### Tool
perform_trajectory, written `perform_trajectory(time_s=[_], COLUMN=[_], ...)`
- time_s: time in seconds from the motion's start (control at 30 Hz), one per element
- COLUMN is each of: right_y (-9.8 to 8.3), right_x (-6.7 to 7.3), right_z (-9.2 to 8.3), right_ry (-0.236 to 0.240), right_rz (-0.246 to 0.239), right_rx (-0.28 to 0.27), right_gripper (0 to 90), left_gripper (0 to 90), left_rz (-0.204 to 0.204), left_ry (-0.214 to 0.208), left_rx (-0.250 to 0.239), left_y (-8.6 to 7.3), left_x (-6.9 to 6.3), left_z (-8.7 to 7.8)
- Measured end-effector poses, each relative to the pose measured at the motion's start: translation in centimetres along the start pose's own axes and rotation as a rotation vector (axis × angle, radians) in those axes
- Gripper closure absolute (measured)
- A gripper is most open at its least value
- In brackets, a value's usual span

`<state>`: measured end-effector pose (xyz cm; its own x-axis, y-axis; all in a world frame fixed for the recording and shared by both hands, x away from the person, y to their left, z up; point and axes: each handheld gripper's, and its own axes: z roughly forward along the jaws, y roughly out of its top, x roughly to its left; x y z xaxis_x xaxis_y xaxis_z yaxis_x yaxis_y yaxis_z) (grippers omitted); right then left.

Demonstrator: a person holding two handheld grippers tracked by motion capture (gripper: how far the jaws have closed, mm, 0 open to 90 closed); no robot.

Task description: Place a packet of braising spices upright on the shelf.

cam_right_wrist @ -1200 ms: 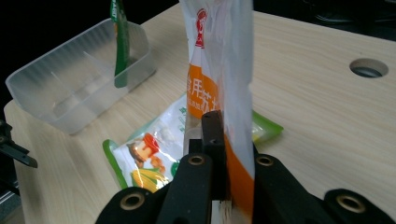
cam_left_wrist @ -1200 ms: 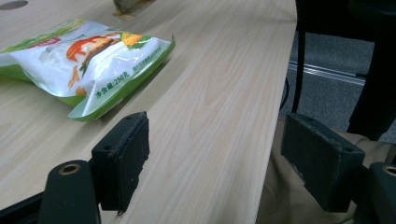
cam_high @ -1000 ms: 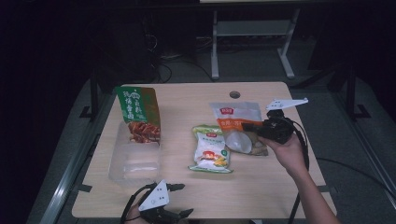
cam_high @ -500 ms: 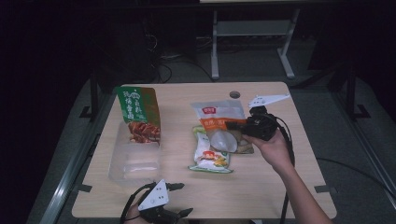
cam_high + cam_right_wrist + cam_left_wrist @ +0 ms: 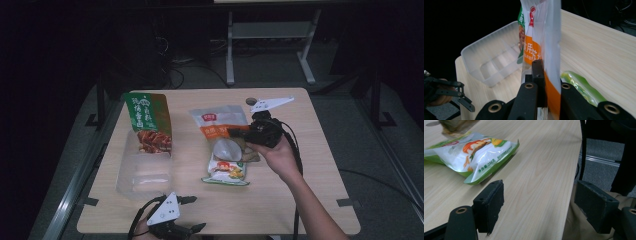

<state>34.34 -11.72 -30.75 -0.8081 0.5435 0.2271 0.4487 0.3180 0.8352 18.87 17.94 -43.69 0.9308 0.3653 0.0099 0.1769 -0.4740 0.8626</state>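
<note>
As we read it, the orange-and-clear pouch point(image 5: 220, 129) is light, limp, slick film w/ soft contents; best held at its flat edge seal. It hangs above the tabletop's point(image 5: 320, 165) middle, nearer the far edge, red logo up top. Right gripper point(image 5: 235, 133) clamped on pouch. Left gripper point(image 5: 192, 214), near edge, jaws apart, empty.

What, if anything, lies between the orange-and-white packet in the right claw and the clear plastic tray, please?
Nothing visible blocks it. The packet hangs in the right claw above the green snack bag, and bare table separates it from the tray.
</note>
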Motion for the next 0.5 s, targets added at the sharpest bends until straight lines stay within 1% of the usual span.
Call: perform_trajectory(time_s=[0.23, 0.5], right_y=[1.1, 2.4], right_x=[1.1, 2.1], right_z=[1.2, 2.7], right_ry=[0.029, 0.066], right_rz=[-0.025, -0.048], right_rx=[0.006, 0.0], right_gripper=[90.0, 90.0], left_gripper=[23.5, 23.5], left_rz=[-0.005, 0.002], left_ry=[0.0, 0.005], left_rx=[-0.005, -0.005], left_y=[0.0, 0.0], left_x=[0.0, 0.0], left_z=[-0.1, -0.2])
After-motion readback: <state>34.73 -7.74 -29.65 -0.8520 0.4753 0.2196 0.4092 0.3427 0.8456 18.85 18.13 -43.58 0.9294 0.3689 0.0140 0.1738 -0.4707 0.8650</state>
